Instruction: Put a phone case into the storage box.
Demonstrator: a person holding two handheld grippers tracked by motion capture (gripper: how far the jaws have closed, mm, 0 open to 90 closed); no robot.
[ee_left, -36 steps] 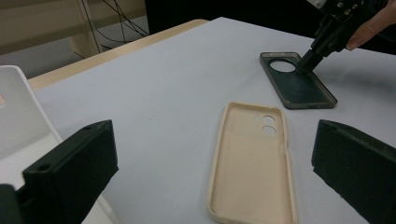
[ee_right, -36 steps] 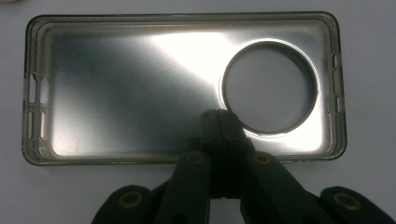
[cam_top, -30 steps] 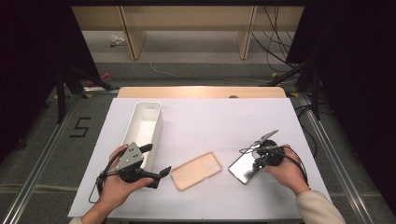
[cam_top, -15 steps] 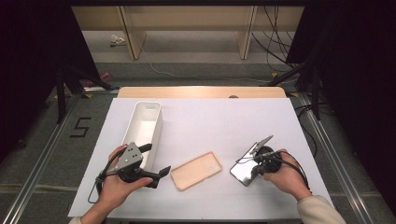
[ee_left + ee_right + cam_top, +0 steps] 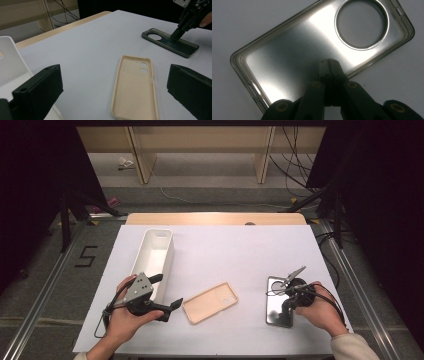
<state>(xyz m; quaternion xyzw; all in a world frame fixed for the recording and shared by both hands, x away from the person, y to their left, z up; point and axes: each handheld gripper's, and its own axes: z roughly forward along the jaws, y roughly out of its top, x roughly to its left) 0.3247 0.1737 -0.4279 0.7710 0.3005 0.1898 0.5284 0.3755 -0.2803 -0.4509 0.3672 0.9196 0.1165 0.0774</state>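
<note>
Bright overhead light, dark surroundings, strong glare on the dark phone case (image 5: 312, 45), soft shadows

A dark grey, glossy translucent phone case with a round camera hole (image 5: 279, 301) reflects pale light. The flat, soft-looking phone case (image 5: 210, 302) beside it is plain beige. The long plastic bin (image 5: 154, 255) is white. Both lie on a pale lavender-white table (image 5: 225, 250) with a light wooden edge. Each tool's jaws are black; the right tool (image 5: 328, 65) has yellowish rivets.

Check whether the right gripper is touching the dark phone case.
Touching. In the left gripper view, the right gripper tip presses on the dark phone case; in the right gripper view its shut jaws meet the case's inner face.
</note>
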